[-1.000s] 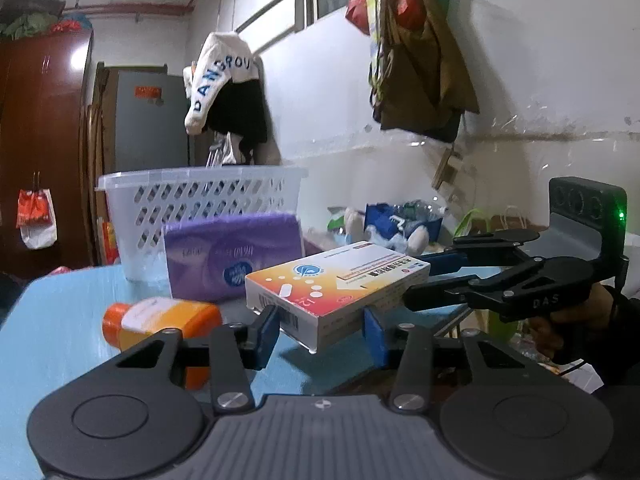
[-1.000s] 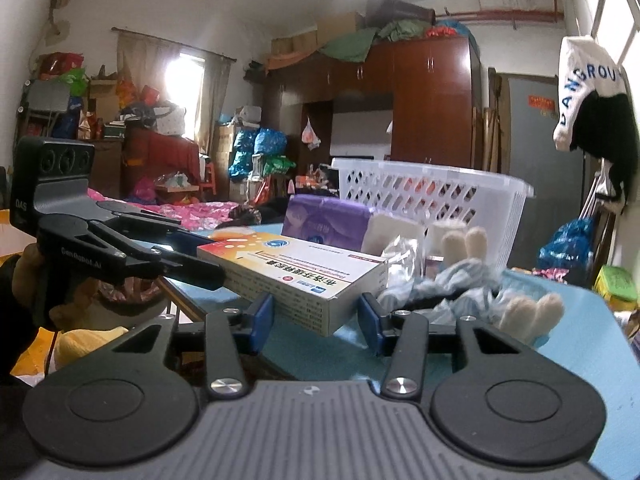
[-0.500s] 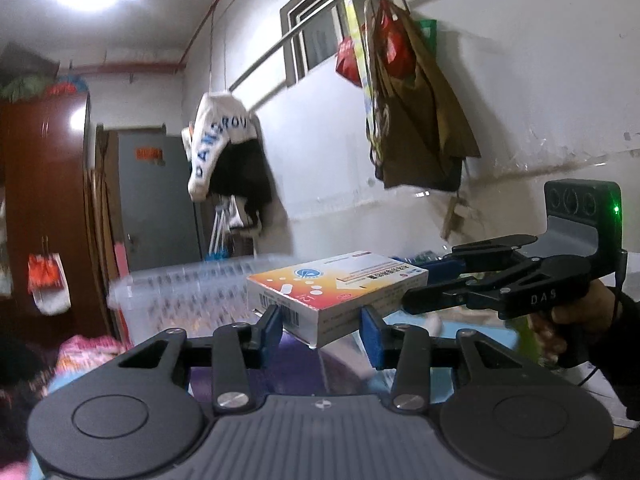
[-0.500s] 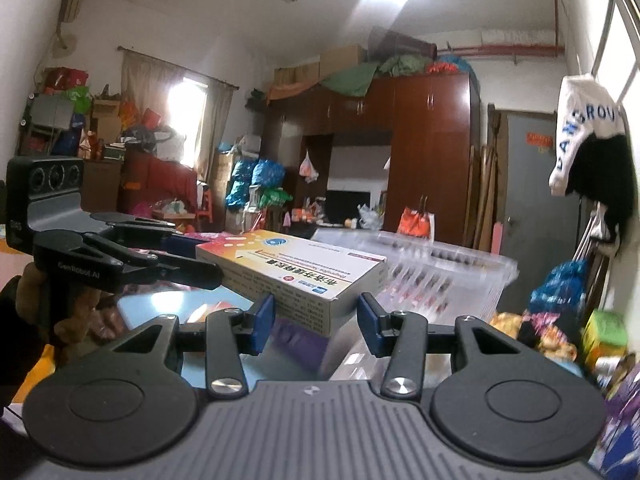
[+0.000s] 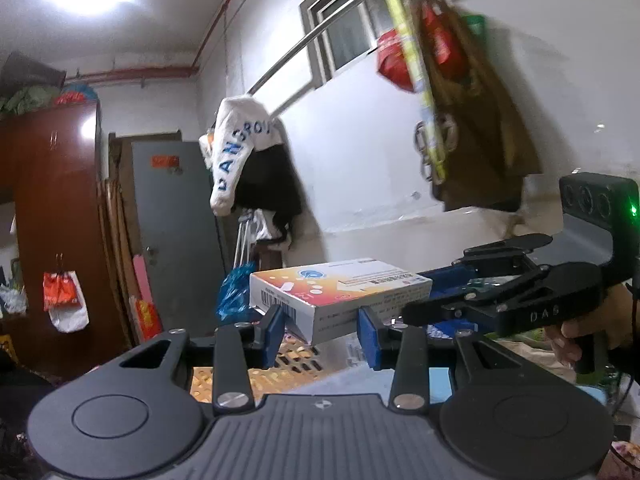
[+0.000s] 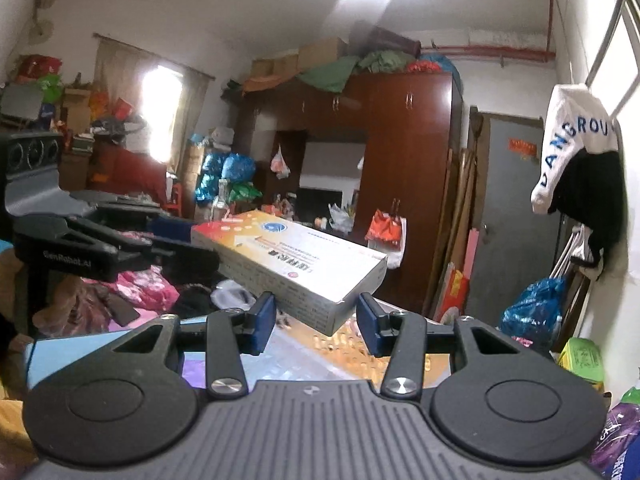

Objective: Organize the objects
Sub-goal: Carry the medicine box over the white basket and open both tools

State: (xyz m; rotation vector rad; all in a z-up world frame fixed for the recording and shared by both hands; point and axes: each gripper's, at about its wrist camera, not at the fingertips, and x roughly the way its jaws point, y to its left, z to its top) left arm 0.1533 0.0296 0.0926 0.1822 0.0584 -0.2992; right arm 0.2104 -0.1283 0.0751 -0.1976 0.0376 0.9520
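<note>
A white and orange medicine box [image 5: 340, 294] hangs in the air, held at both ends. My left gripper [image 5: 320, 334] is shut on its near end in the left wrist view. My right gripper [image 6: 316, 330] is shut on its other end [image 6: 296, 264] in the right wrist view. Each gripper shows in the other's view: the right one [image 5: 520, 300] at the right, the left one [image 6: 88, 240] at the left. The white laundry basket [image 5: 292, 360] lies below the box, its perforated rim [image 6: 360, 344] just visible between my fingers.
The blue table [image 6: 80, 354] is low in the right wrist view, with a purple pack [image 6: 192, 368] on it. A wall with hanging bags [image 5: 460, 120] and clothes [image 5: 248, 160] is ahead. A dark wardrobe [image 6: 400, 160] stands behind.
Both grippers have lifted the medicine box together, up off the table level to above the basket. The table objects have dropped out of view.
</note>
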